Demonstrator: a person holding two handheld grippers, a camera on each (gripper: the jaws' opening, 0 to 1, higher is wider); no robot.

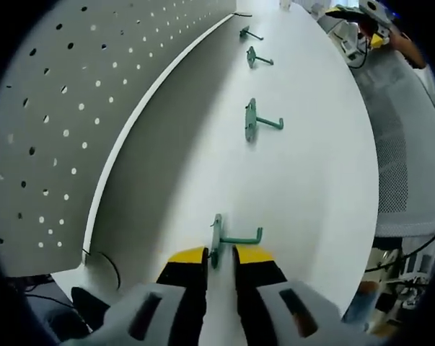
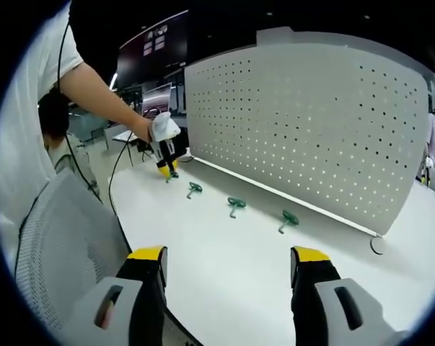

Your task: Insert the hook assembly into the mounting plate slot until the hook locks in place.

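Observation:
Several green hook assemblies lie in a row on the white table (image 1: 311, 180) in front of the white pegboard mounting plate (image 1: 58, 108). The nearest hook (image 1: 217, 241) stands on edge between the yellow tips of my left gripper (image 1: 221, 255). The jaws are close together, with a thin strip of table showing on each side of the hook's plate. Further hooks (image 1: 252, 119) (image 1: 253, 56) lie beyond. In the right gripper view the left gripper (image 2: 165, 167) points down at the table's far left, with three hooks (image 2: 194, 189) (image 2: 236, 205) (image 2: 288, 218) along the pegboard (image 2: 311, 122). My right gripper (image 2: 228, 263) is wide open, holding nothing.
A grey mesh chair back (image 2: 66, 238) stands left of the table (image 2: 224, 245); it also appears in the left gripper view as the chair (image 1: 401, 144). A person's arm (image 2: 94, 90) reaches to the left gripper. A monitor (image 2: 156, 43) stands behind. A round grommet (image 2: 377, 245) sits near the pegboard's right end.

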